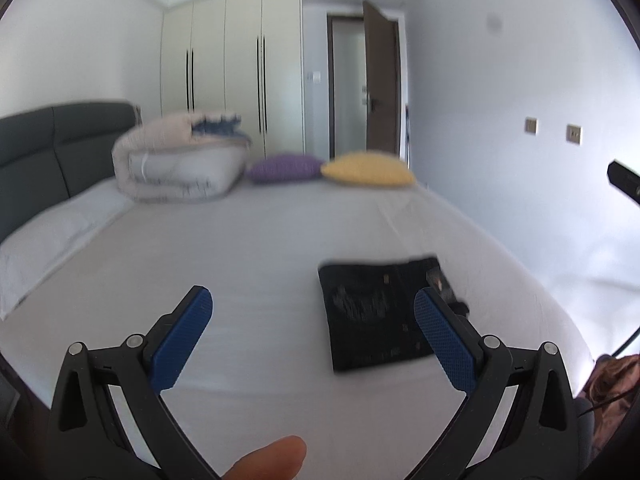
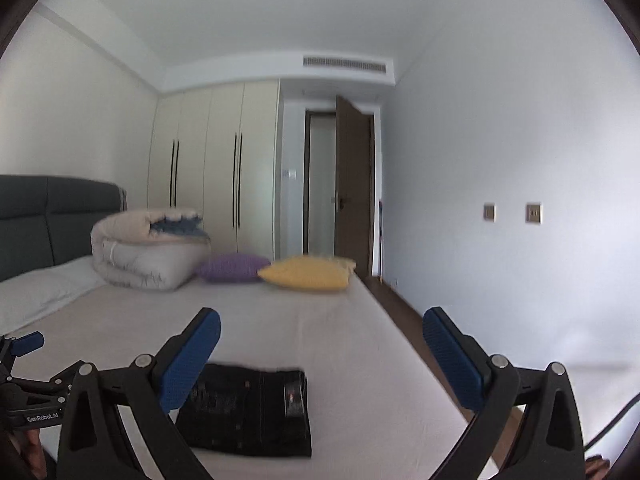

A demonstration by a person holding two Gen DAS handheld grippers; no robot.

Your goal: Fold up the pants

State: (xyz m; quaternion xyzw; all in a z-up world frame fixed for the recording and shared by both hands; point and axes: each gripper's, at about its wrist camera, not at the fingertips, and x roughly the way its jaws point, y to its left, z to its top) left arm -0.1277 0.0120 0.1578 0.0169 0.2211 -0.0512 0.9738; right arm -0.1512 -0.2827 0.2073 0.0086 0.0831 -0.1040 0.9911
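Black pants [image 1: 376, 312] lie folded into a compact rectangle on the pale bed sheet [image 1: 260, 240], near the bed's right edge. My left gripper [image 1: 314, 300] is raised above the bed with its blue pads wide apart and nothing between them; the pants lie below, towards its right finger. In the right wrist view the folded pants [image 2: 252, 412] lie flat just beyond my right gripper [image 2: 322, 320], which is open and empty above the sheet [image 2: 300, 320]. The other gripper's tip [image 2: 28, 342] shows at that view's left edge. A fingertip [image 1: 272, 460] shows at the bottom.
A rolled duvet [image 1: 180, 160], a purple cushion [image 1: 284, 168] and a yellow cushion [image 1: 368, 170] lie at the far end of the bed. A grey headboard [image 1: 60, 144] and a white pillow [image 1: 52, 236] stand left. A wardrobe [image 1: 232, 68] and an open door [image 1: 380, 84] are behind. Dark floor [image 2: 404, 320] runs along the right.
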